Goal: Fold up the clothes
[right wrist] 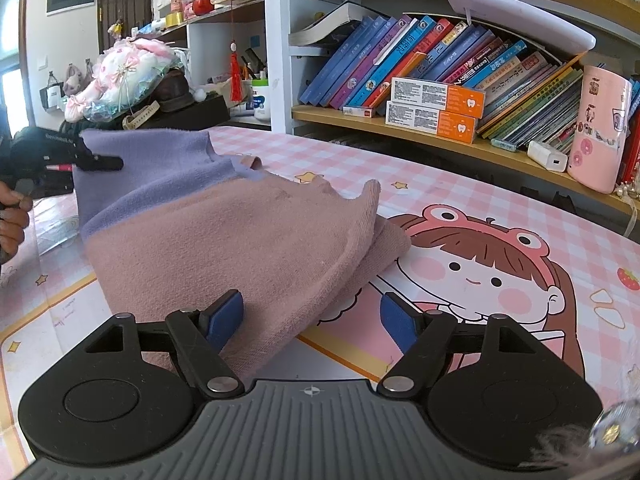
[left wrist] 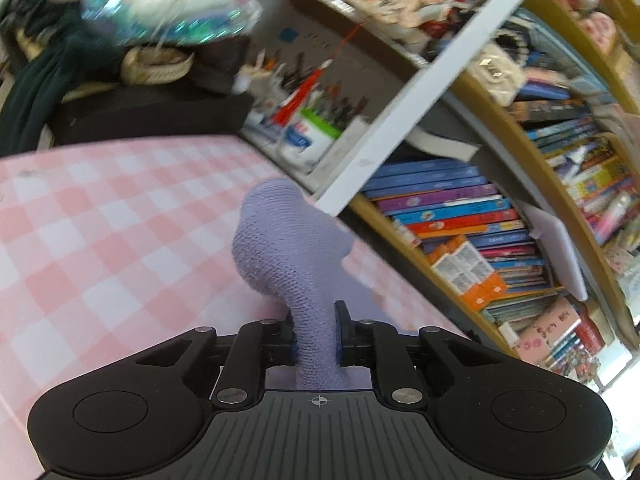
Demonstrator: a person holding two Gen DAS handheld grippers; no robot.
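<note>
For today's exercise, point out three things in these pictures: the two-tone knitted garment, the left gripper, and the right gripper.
knitted garment (right wrist: 224,240): right wrist view, on its dusty pink body.
left gripper (left wrist: 316,334): left wrist view, between the fingertips pinching the lilac fabric.
right gripper (right wrist: 312,316): right wrist view, midway between the open blue-padded fingertips.

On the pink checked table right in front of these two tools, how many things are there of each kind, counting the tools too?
Garment, purple and dusty pink: 1
Hand-held grippers: 2, the left gripper shut on the garment's purple end, the right gripper open at its pink end
Total: 3
</note>
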